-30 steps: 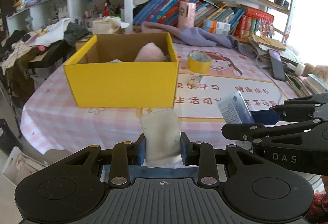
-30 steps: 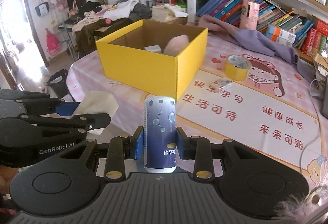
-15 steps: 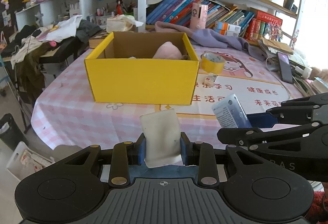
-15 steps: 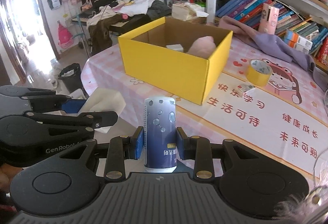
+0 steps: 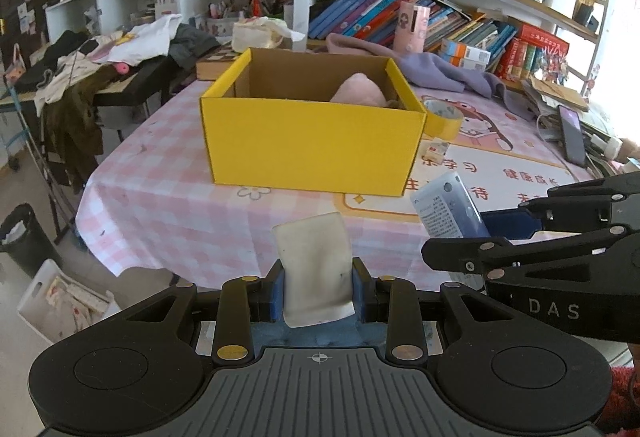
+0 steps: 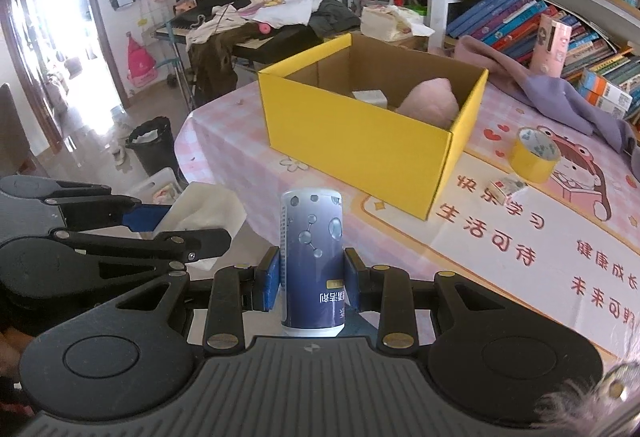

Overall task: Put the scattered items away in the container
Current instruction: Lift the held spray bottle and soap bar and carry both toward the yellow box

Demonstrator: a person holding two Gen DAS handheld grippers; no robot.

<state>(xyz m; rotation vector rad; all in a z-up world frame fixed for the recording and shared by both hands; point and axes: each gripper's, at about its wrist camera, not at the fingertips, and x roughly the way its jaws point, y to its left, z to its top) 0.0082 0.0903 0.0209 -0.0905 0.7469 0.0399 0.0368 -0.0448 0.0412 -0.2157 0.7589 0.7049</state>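
My left gripper [image 5: 318,291] is shut on a cream-white flat pouch [image 5: 314,269] that stands up between the blue pads. In my right gripper [image 6: 312,279] a dark blue cylindrical can [image 6: 312,257] is clamped upright. The yellow cardboard box [image 5: 312,147] sits open on the pink checked table ahead, with a pink soft item [image 5: 360,93] and a small white box [image 6: 370,97] inside. Both grippers hover off the table's near edge, side by side. A yellow tape roll [image 6: 534,155] and a small wrapped packet [image 6: 508,187] lie right of the box.
Purple cloth [image 6: 560,97] and a pink cylinder [image 5: 412,23] lie behind the box by book-filled shelves. A phone [image 5: 572,133] rests at the table's right. On the floor to the left stand a black bin [image 6: 154,149] and a white basket [image 5: 60,301].
Both grippers have shifted sideways with their loads; the yellow box has slid rightward in both views and more floor shows at the left. Grips are unchanged.
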